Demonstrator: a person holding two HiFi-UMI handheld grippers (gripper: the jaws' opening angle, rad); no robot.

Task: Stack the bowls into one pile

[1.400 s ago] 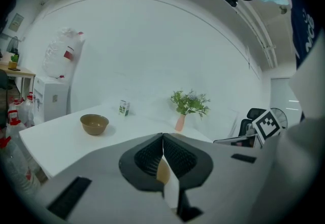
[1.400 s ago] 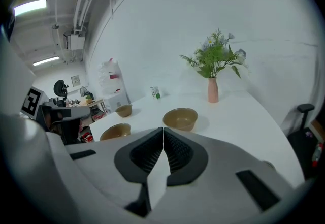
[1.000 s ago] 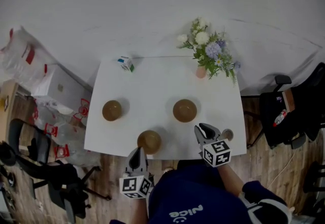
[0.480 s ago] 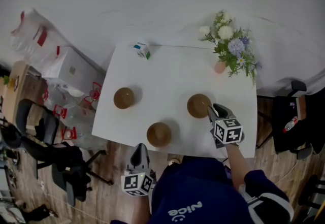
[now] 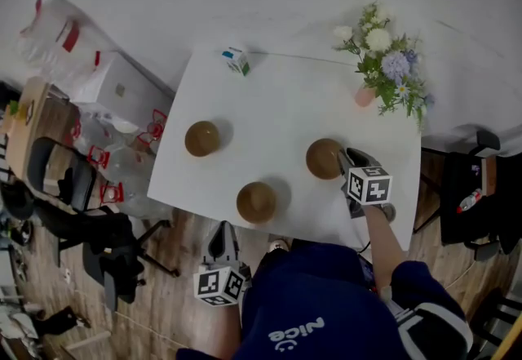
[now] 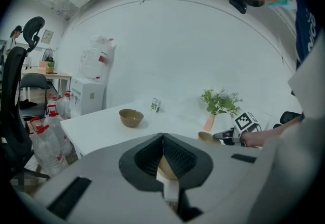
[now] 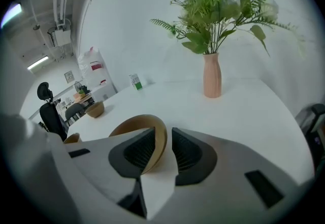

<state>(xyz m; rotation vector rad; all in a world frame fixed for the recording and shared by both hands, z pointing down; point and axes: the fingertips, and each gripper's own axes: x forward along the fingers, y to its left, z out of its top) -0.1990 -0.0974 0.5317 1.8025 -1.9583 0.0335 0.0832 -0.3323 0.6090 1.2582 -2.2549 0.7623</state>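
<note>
- We see the right hand-held gripper (image 5: 346, 159) reached out over the near right part of the white worktop (image 5: 277, 101), forearm stretched forward and the tool tipped downward.
- Its jaws have just been opening and stand apart, with the rim of the right bowl (image 5: 323, 158) between them. The left jaw lies against the bowl's outer wall and the right jaw stands just clear inside the rim.
- The left hand-held gripper (image 5: 222, 229) hangs off the worktop's near edge, over the wooden floor (image 5: 175, 293), pointing toward the near bowl (image 5: 256, 202). Its jaws are together with nothing in them.
- All three brown bowls sit apart on the worktop, unstacked. The left bowl (image 5: 201, 138) is well away from both tools.
- Each tool carries a marker cube (image 5: 369, 185) with black-and-white squares.
- White lettering on the person's dark blue top (image 5: 310, 317), upside down to the head camera, reads "nice".
- A small carton (image 5: 236, 60) at the far edge bears green and blue print that we cannot read.
</note>
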